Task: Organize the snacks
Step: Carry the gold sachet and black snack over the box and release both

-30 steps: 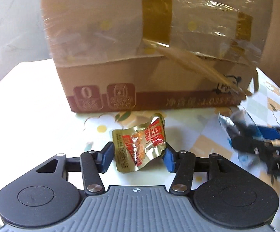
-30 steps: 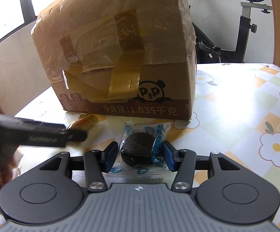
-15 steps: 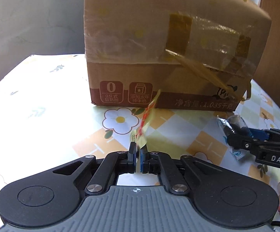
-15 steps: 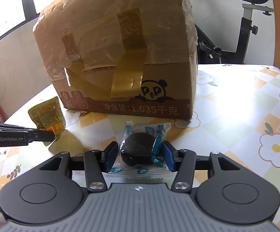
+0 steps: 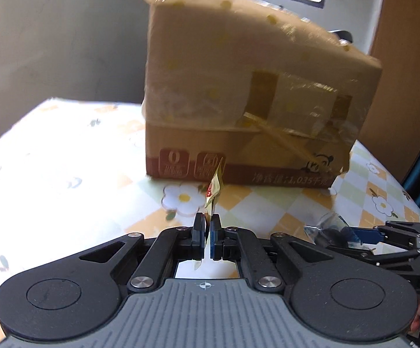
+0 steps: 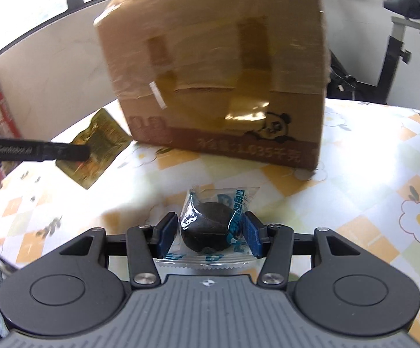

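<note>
The left claw point(image 5: 207, 233) is clamped on the gold packet point(image 5: 214, 192), the right claw point(image 6: 208, 233) on the dark wrapped snack point(image 6: 207, 227); the carton point(image 5: 253, 110) stands straight ahead of both.

Your left gripper point(image 5: 207, 233): black linkage arms, silver screws, grey ribbed housing with crosshair mark, two round black discs, blue pads. Your right gripper point(image 6: 208, 233): same build, blue pads. White lettering along side of left gripper.
</note>
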The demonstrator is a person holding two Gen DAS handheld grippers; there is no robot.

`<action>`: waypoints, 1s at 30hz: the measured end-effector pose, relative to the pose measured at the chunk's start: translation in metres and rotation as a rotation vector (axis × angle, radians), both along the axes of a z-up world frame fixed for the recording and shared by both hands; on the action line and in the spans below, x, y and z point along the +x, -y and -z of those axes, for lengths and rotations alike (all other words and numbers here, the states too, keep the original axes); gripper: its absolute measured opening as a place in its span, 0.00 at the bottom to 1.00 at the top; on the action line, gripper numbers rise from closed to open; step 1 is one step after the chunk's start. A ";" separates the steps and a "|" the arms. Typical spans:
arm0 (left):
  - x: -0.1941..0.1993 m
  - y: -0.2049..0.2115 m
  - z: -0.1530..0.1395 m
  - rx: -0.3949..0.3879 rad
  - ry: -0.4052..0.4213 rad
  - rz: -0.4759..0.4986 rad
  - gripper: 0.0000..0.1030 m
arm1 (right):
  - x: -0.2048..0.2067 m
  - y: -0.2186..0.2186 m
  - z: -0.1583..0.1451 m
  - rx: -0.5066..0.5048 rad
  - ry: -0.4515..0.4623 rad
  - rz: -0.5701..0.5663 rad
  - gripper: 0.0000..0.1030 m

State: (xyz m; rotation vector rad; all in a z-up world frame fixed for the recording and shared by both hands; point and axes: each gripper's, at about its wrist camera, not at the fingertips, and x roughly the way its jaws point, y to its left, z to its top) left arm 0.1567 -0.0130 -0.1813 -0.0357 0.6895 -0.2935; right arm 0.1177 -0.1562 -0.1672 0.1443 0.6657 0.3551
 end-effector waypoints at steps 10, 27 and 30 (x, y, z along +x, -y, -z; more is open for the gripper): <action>-0.008 -0.006 -0.022 -0.056 0.084 0.002 0.04 | -0.001 -0.005 -0.030 0.041 0.062 -0.016 0.48; 0.003 -0.012 -0.151 -0.153 0.390 0.047 0.04 | 0.021 0.003 -0.166 0.098 0.407 -0.079 0.48; 0.027 0.000 -0.166 -0.164 0.405 0.066 0.04 | 0.046 0.006 -0.183 0.063 0.433 -0.058 0.48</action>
